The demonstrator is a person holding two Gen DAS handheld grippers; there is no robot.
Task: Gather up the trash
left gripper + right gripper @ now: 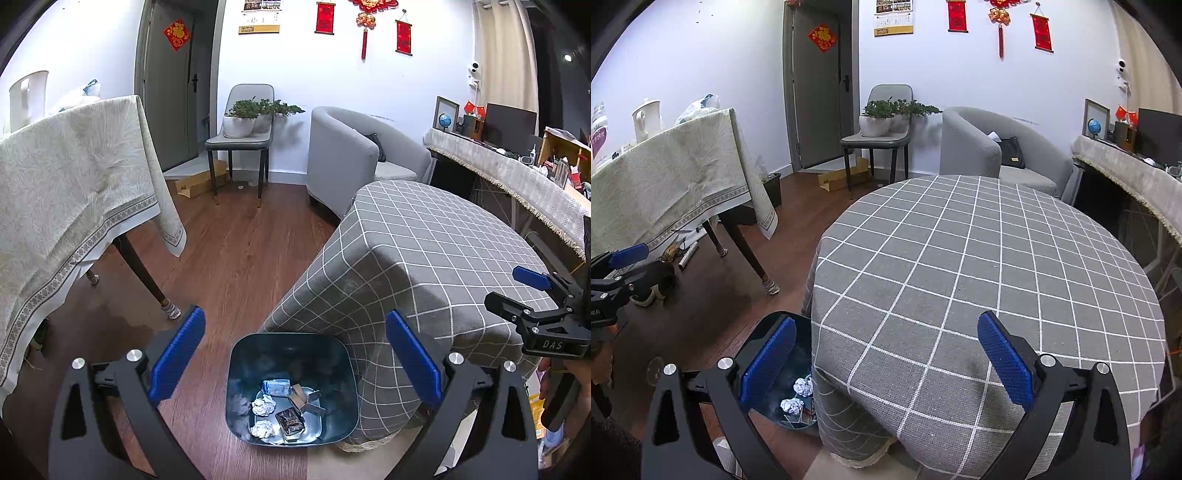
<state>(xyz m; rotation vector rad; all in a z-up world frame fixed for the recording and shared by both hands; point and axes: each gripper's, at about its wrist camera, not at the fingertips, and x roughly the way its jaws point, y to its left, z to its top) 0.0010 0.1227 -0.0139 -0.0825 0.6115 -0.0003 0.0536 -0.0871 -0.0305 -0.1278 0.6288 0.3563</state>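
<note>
A dark blue bin (236, 369) stands on the wood floor beside the round table with the grey checked cloth (424, 251). Inside lie crumpled white paper balls (263, 405), a brown wrapper (290, 424), a blue-white packet (276, 387) and small cardboard pieces (306, 400). My left gripper (295, 354) hangs open right above the bin with nothing between its blue pads. My right gripper (886, 354) is open and empty over the near edge of the checked table (979, 258); the bin (764, 373) shows below its left finger. Each gripper shows at the edge of the other's view.
A table with a pale cloth (66, 184) stands to the left, its legs (144, 273) on the floor. A chair with potted plants (243, 125), a grey armchair (347, 151) and a cluttered desk (517, 173) line the back. A flat cardboard box (199, 182) lies near the door.
</note>
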